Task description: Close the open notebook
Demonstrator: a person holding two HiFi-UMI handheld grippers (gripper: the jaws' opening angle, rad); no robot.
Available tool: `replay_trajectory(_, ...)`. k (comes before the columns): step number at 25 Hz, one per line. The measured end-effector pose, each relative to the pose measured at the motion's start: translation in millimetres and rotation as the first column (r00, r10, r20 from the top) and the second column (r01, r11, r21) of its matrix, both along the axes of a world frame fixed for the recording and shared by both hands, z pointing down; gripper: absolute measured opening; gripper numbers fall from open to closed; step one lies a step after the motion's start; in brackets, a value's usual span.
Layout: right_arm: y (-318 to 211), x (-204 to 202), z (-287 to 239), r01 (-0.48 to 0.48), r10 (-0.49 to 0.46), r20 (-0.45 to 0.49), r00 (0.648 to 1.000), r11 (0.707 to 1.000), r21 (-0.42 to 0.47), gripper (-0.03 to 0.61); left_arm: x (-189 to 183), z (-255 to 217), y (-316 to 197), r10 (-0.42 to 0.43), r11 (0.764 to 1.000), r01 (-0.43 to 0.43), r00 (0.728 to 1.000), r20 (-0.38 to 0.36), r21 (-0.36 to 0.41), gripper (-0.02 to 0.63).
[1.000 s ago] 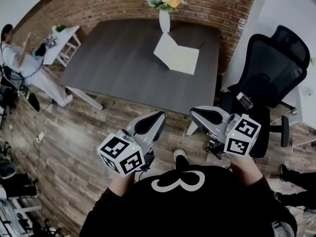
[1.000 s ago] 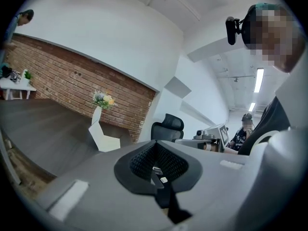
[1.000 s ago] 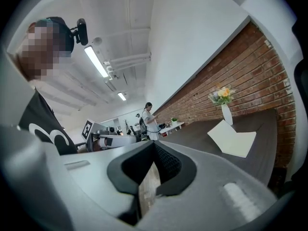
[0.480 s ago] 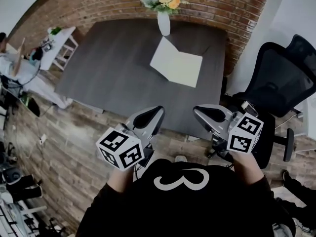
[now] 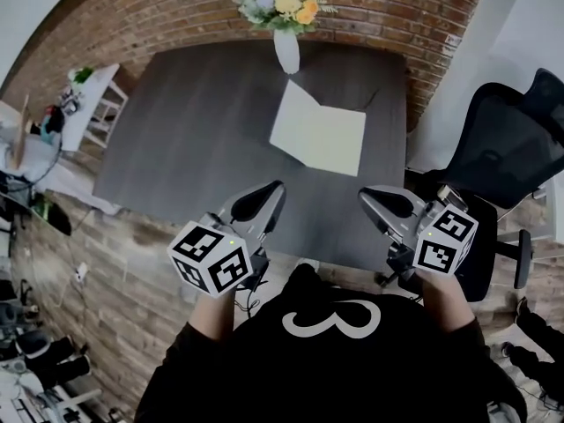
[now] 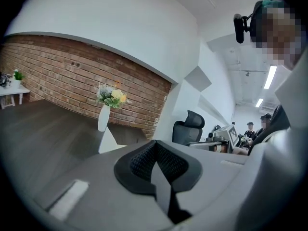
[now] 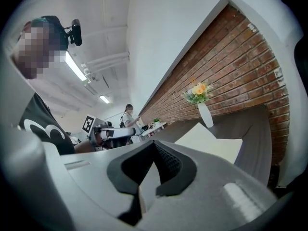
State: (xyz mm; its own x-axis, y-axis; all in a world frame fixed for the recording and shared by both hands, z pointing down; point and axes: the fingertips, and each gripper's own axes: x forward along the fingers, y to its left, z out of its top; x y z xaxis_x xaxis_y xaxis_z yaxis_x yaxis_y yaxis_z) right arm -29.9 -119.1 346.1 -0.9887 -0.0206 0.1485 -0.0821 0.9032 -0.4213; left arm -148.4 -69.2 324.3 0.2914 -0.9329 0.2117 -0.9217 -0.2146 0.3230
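At the far left a white side table (image 5: 88,91) stands by the brick wall (image 5: 176,11), off the corner of the dark table (image 5: 194,139) that fills the middle of the head view. We hold the left gripper (image 5: 273,189) over the table's near edge, with the left cube (image 5: 211,258) toward us and the tip pointing to the far side. In the left gripper view its two black pads (image 6: 140,160) meet along a seam with nothing between them, so its jaws are closed and empty. Beyond them, at the table's far edge, a white vase (image 5: 286,51) carries yellow, orange and pale flowers (image 5: 282,0). Just in front of the vase and a little to the right lies the notebook (image 5: 319,135), open on the far right part of the table and well apart from both grippers. Its pages are plain white, and in the left gripper view its left leaf looks tilted up rather than flat. Right of that we hold the right gripper (image 5: 366,196) over the table's near right corner, level with the left one, the right cube (image 5: 447,239) toward us. The right gripper view shows its pads pressed together as well, gripping nothing, with the notebook and vase ahead of them. At the far right a black mesh chair (image 5: 511,144) stands beside the table on the wood floor (image 5: 106,263)
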Motion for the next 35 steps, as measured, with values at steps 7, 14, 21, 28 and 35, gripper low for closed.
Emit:
replay_trajectory(7,-47,-23,-5,-0.108,0.108,-0.003,0.994,0.994,-0.004,0.002,-62,-13,-53,0.015,1.000,-0.015,0.997,0.075,0.006,0.017)
replay_trajectory(14,-76,-33,7,-0.197,0.196,-0.039,0.980,0.980,-0.003,0.002,-108,-10,-93,0.044,0.999,-0.044,0.987,0.152,-0.003,0.017)
replay_trajectory(21,-89,-38,25,-0.264,0.262,-0.090,0.961,0.964,-0.010,0.002,-129,26,-127,0.129,0.990,-0.113,0.966,0.225,-0.080,0.017)
replay_trajectory(28,-103,-30,57,-0.358,0.346,-0.139,0.928,0.931,-0.071,0.002,-135,80,-150,0.195,0.974,-0.167,0.961,0.196,-0.152,0.018)
replay_trajectory(35,-108,-19,87,-0.440,0.414,-0.188,0.891,0.889,-0.130,0.002,-150,123,-166,0.202,0.967,-0.170,0.966,0.164,-0.192,0.018)
